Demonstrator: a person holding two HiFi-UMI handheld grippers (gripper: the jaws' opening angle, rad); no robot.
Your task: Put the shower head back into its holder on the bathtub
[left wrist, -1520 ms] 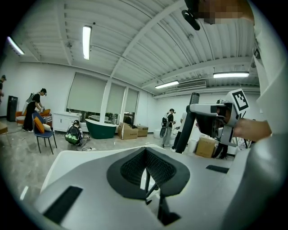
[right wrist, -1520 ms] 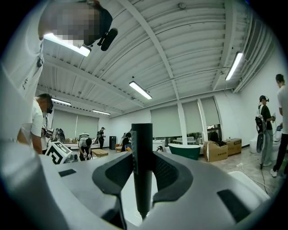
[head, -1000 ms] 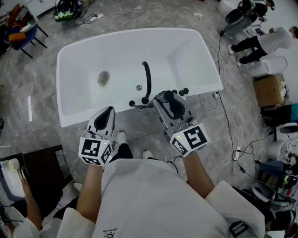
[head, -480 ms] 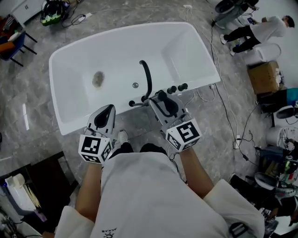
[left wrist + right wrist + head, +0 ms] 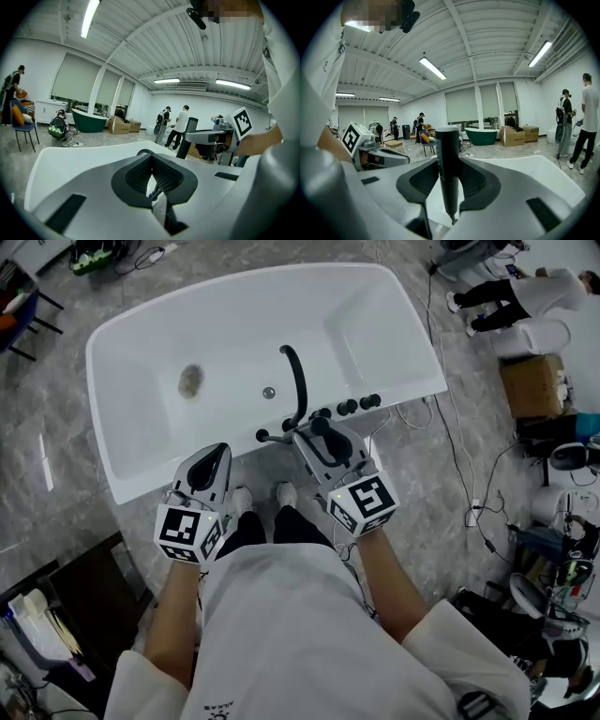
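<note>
shower head (image 5: 447, 173), black and stick-shaped, stands upright between the jaws of the right gripper (image 5: 317, 430), which are clamped on it from both sides. in the head view that gripper is at the near rim of the white bathtub (image 5: 375, 315), just beside the curved black faucet (image 5: 298, 381) and the row of black knobs (image 5: 348, 407). the left gripper (image 5: 216, 452) is well to the left, in front of the tub's near wall, jaws pressed together with nothing between them. the person's shoes (image 5: 284, 493) show on the grey floor (image 5: 56, 409).
</note>
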